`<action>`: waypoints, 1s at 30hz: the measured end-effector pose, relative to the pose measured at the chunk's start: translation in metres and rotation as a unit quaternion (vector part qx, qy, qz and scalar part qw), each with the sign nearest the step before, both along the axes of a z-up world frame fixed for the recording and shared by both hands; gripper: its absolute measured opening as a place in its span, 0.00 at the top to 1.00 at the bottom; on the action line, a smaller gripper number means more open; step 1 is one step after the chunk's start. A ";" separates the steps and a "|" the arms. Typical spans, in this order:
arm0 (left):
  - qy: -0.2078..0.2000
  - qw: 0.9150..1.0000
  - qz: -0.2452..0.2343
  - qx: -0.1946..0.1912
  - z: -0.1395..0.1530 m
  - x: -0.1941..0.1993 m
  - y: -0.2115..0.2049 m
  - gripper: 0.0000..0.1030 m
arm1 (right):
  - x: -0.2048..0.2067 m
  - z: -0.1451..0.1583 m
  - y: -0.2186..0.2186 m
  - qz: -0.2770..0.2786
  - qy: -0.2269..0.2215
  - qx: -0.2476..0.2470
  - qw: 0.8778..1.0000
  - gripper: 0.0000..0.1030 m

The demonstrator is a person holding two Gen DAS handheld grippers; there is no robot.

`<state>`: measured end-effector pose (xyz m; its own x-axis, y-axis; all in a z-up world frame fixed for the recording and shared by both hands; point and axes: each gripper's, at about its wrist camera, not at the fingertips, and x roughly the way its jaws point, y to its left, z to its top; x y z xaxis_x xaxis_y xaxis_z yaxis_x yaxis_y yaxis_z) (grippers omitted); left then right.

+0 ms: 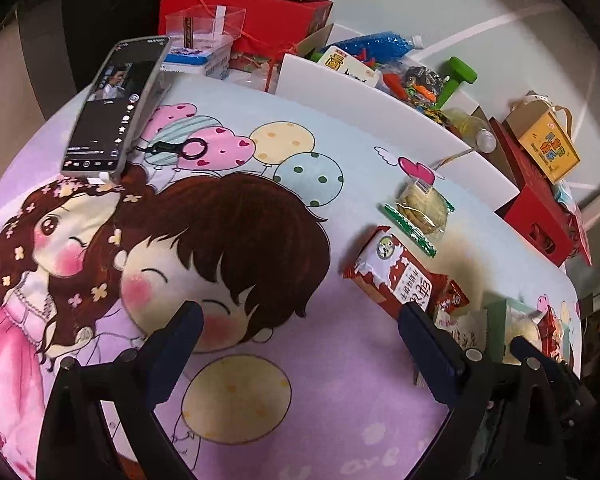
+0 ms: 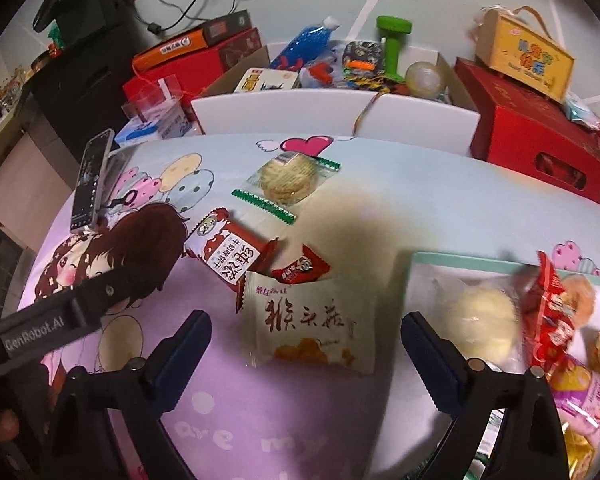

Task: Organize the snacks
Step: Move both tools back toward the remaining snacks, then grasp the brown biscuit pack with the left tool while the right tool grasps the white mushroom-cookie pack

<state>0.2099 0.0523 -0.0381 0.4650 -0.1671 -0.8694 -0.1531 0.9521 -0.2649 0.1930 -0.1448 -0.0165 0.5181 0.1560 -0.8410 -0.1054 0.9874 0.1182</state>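
Left gripper (image 1: 300, 320): hanging with fingers spread wide over the cartoon-print tablecloth (image 1: 260, 400), pinching nothing.
Right gripper (image 2: 306, 334): also spread and gripping nothing — the white biscuit packet with red lettering (image 2: 308, 322) is lying flat between its fingers.
Right view only: a pale green tray (image 2: 500, 262) is sitting just right of that packet, holding a cream bun (image 2: 486, 326) and red wrappers; the left view is showing only a sliver of it.
Both views: a red-and-white wafer packet (image 1: 396, 276) and a clear cookie packet with green edges (image 1: 420, 212) are lying beyond.
Left view: a smartphone (image 1: 112, 108) is leaning at the far left — its lit screen is facing this camera.
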 end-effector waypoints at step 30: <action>0.046 0.980 -0.180 0.065 -0.025 0.075 -0.068 0.05 | 0.024 -0.029 0.012 0.020 0.029 -0.006 0.999 0.20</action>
<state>0.2847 -0.0158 -0.0636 0.3141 -0.1905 -0.9301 0.1822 0.9735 -0.1379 0.2173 -0.1324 -0.0451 0.4620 0.1650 -0.8714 -0.1383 0.9839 0.1129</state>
